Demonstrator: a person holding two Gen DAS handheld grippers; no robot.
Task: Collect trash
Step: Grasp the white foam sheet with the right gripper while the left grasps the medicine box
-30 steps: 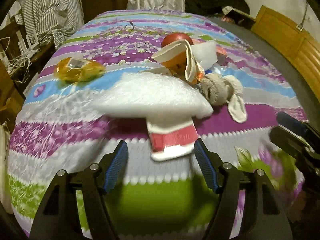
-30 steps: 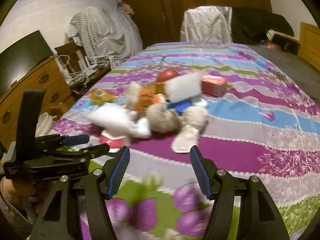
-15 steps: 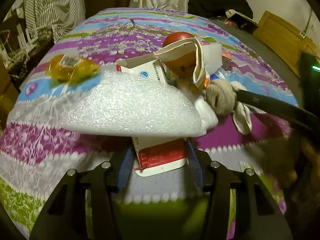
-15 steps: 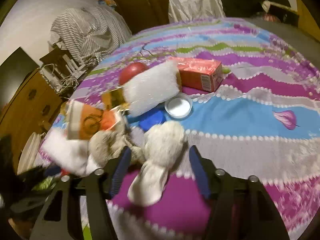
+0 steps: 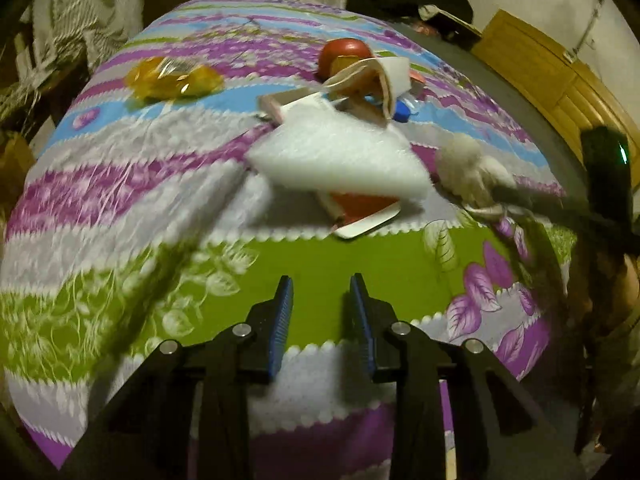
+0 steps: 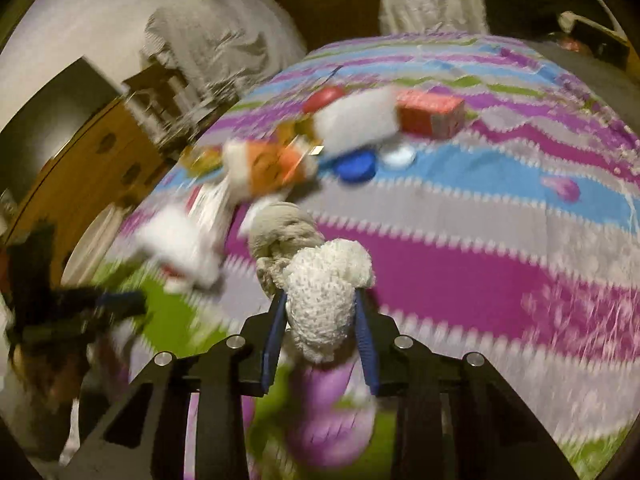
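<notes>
now clamped in the right hand-held gripper (image 6: 320, 316), white sock (image 6: 326, 300) points straight ahead; left hand-held gripper (image 5: 321, 300) narrowed, empty.

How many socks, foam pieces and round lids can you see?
Socks: 2, the cream sock and the grey sock
Foam pieces: 2, the big foam sheet and the foam block
Round lids: 2, the blue lid and the white lid
Total: 6

Dim bedroom: striped floral bedspread (image 5: 320, 264), wooden dresser (image 6: 84, 168), pale walls.
</notes>
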